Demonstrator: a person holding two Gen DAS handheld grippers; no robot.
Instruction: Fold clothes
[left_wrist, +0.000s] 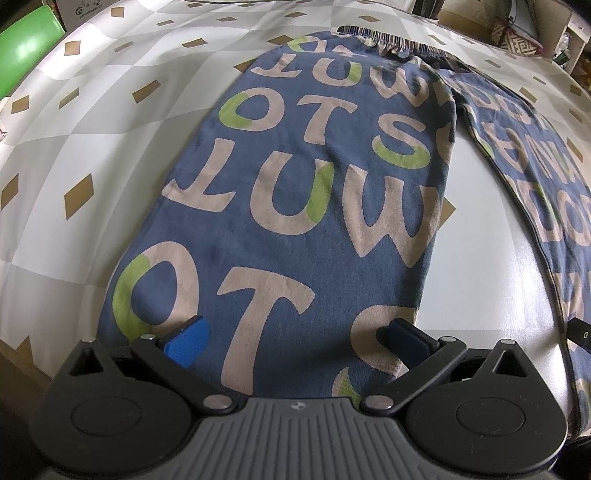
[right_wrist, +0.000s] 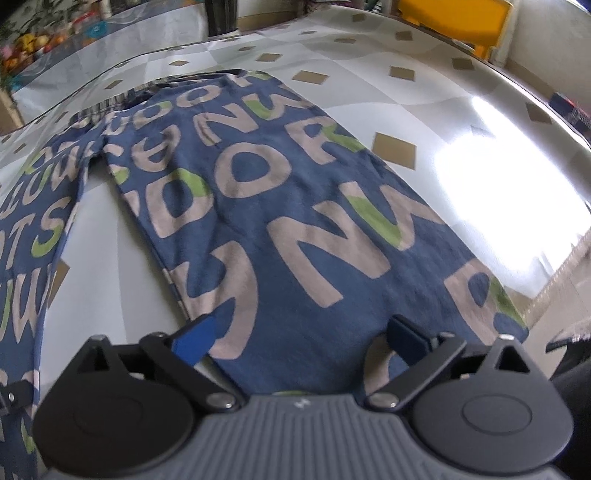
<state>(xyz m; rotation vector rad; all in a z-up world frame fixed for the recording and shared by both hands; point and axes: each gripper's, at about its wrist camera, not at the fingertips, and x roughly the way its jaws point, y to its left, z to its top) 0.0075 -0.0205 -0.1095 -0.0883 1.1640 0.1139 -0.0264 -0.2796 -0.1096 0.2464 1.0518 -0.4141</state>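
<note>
A pair of blue trousers with large beige and green letters lies flat on the table, legs spread toward me, striped waistband (left_wrist: 384, 38) at the far end. In the left wrist view the left leg (left_wrist: 295, 206) runs down to my left gripper (left_wrist: 291, 339), which hangs open just above the cuff end with nothing between its blue fingers (left_wrist: 190, 341). The right wrist view shows the other leg (right_wrist: 295, 229) under my right gripper (right_wrist: 303, 334), jaws wide open, blue fingers (right_wrist: 195, 338) over the cloth, nothing gripped.
The table (left_wrist: 92, 147) has a glossy cover with grey and brown diamonds. A green object (left_wrist: 26, 55) stands past its far left edge, a yellow chair (right_wrist: 458, 22) past the far right. Strong glare (right_wrist: 498, 177) lies right of the trousers.
</note>
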